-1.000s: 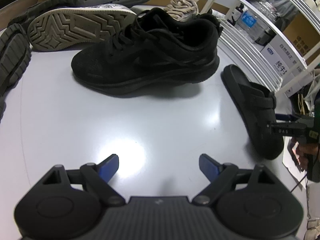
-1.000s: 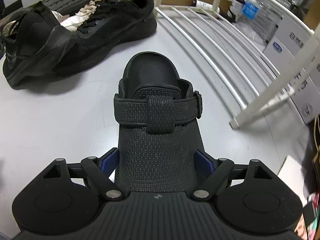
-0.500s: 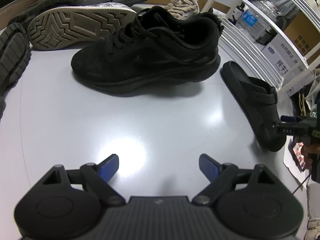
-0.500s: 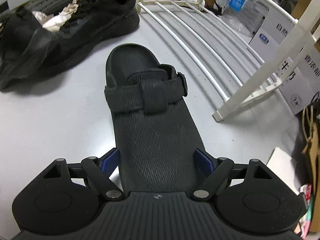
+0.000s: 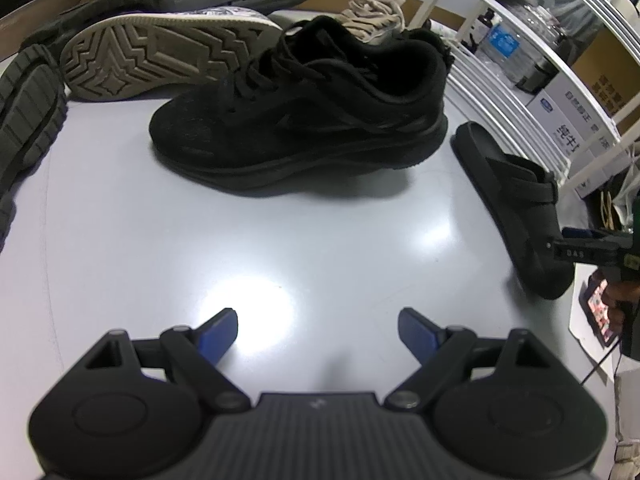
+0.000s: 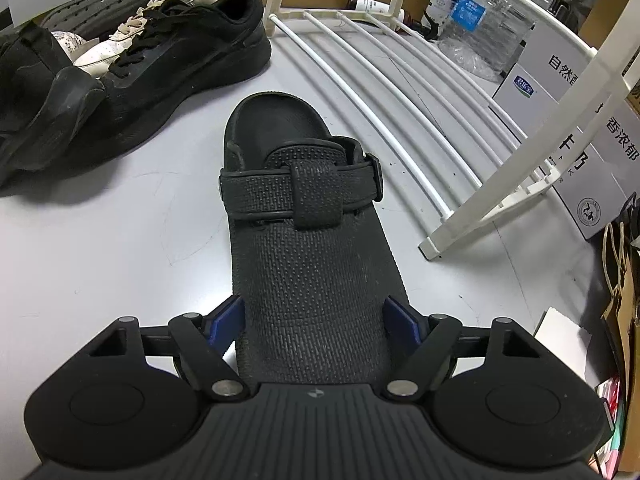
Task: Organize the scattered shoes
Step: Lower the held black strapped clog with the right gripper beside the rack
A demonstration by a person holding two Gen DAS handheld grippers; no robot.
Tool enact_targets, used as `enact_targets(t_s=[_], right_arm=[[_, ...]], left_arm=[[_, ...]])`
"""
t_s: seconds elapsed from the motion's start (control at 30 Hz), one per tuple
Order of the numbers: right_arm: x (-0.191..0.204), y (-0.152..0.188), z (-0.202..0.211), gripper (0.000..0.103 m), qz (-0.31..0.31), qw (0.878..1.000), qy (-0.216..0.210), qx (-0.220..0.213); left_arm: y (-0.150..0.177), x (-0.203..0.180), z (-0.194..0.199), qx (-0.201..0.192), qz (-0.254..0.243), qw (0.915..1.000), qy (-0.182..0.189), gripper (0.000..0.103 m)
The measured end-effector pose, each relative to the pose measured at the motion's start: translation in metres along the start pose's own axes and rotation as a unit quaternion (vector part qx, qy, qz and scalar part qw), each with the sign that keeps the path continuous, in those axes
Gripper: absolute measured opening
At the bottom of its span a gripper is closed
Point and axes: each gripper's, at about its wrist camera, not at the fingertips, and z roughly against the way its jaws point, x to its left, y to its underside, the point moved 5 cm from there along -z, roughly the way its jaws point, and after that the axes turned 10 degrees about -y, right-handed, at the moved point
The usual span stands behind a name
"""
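Your right gripper [image 6: 316,320] now straddles the toe end of the black clog [image 6: 308,240], and its jaws are closing; compared with a moment ago the blue pads [image 6: 224,320] sit nearer the sole's edges, but a sliver of table still shows beside the left pad, so I judge you have not clamped it yet. The clog itself has swung a little on the grey table [image 6: 100,240] and now lies with its heel toward the white shoe rack [image 6: 400,128], just beside the rack's lowest rails. That suggests the pick is nearly made and the rack is the likely destination. Your left gripper [image 5: 318,332] has not budged: jaws wide, nothing between them, hovering over bare table short of the black sneaker [image 5: 304,112]. As for writing, the cardboard boxes [image 6: 576,92] behind the rack carry Chinese print; "自然" and "香浓郁" are legible, the rest is cut off. The water bottle [image 6: 468,12] has a blue label too small to read.
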Motion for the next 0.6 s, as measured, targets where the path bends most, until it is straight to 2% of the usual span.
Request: enact_targets(t_s=[0.23,0.3,0.33,0.6], right_arm=[[-0.004,0.0,0.005,0.081,-0.025,1.0,-0.008,0.008],[-0.006,-0.003,0.006,0.084,-0.034,0.999,-0.009,0.004],[-0.006,-0.004,0.006,0.091,-0.035,0.999,-0.008,0.003],[0.0,0.004,-0.008,0.093,0.011,0.999,0.005,0.038]], left_arm=[[0.001,-0.003,-0.001,0.001,-0.002,1.0,0.002,0.089],[-0.001,-0.004,-0.001,-0.002,-0.004,1.0,0.004,0.089],[-0.001,-0.004,-0.001,-0.003,-0.004,1.0,0.003,0.089],[0.0,-0.001,-0.004,-0.001,0.0,1.0,-0.003,0.089]])
